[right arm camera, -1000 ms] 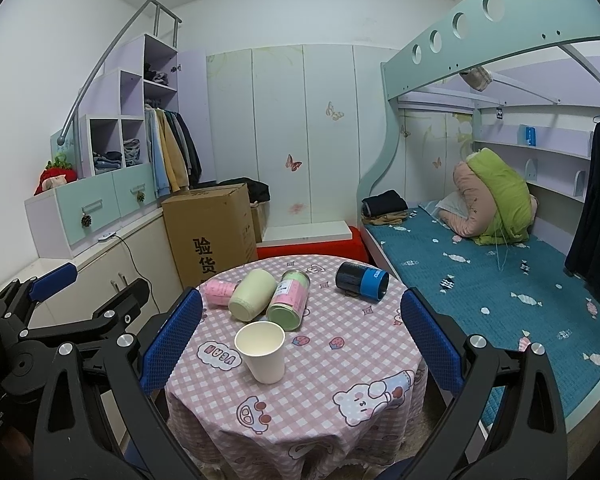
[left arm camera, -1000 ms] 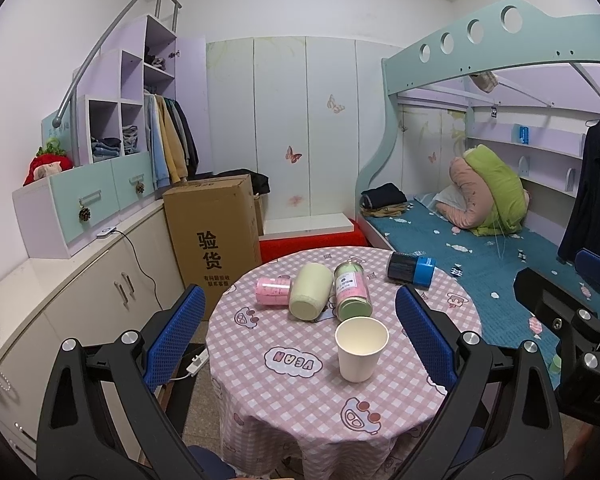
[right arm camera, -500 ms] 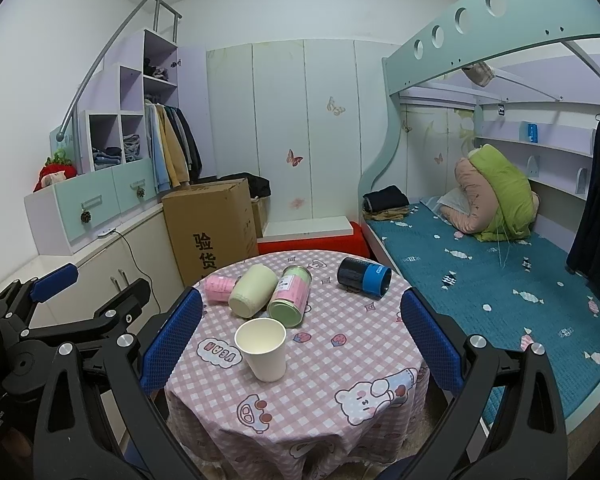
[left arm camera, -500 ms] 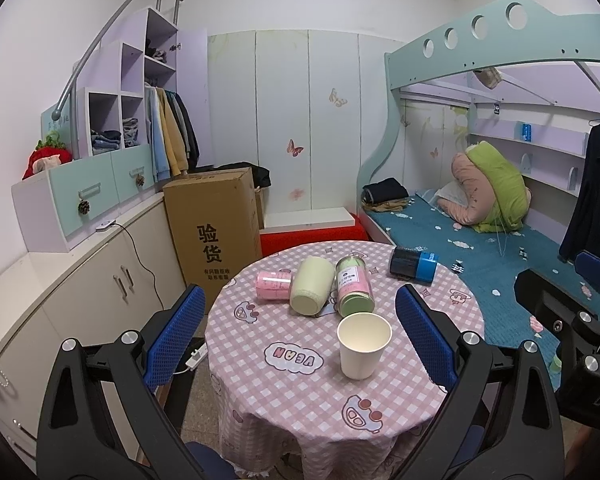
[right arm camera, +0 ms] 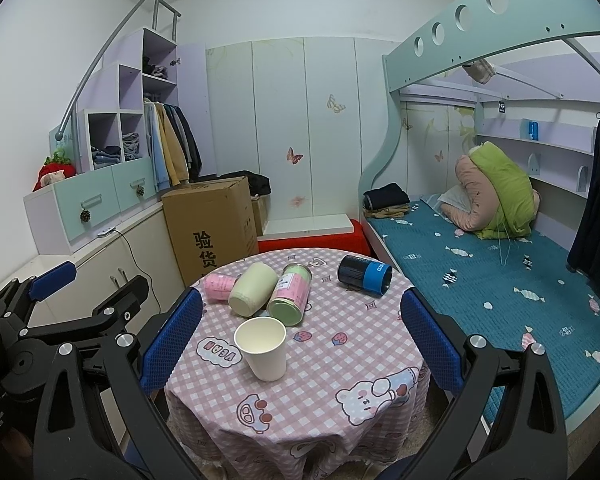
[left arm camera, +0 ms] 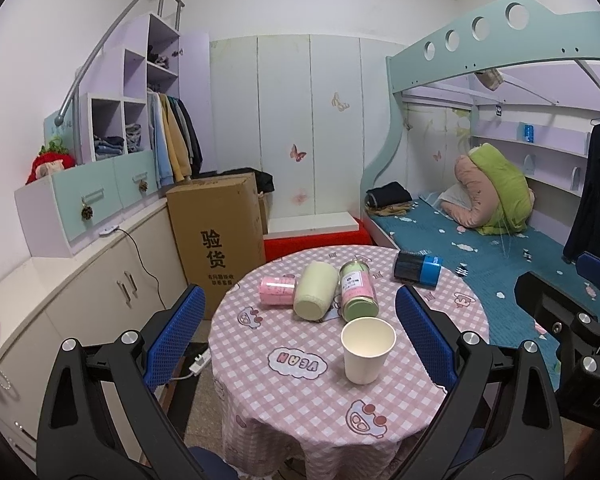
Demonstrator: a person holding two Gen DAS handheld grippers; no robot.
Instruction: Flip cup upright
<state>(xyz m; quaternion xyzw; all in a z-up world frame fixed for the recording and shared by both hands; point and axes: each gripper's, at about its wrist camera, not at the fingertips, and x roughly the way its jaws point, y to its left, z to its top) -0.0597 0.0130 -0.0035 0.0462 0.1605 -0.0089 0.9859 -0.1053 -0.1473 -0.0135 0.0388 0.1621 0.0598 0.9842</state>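
Observation:
A white paper cup (left arm camera: pixel 367 354) stands upright, mouth up, on the round table with the pink checked cloth (left arm camera: pixel 300 396); it also shows in the right wrist view (right arm camera: pixel 263 347). My left gripper (left arm camera: pixel 300 336) is open and empty, held back from the table with the cup between its blue pads but farther out. My right gripper (right arm camera: pixel 300 338) is open and empty, also back from the table, the cup left of its centre.
Behind the cup lie a pink can (left arm camera: pixel 277 290), a pale green cup (left arm camera: pixel 315 296), a green-and-pink tin (left arm camera: pixel 357 294) and a black-and-blue cup (left arm camera: pixel 417 269). A cardboard box (left arm camera: pixel 216 236), cabinets and a bunk bed (left arm camera: pixel 480 248) surround the table.
Both grippers have drifted slightly upward and back; the view has risen a little. The cup and the other things on the table have not moved.

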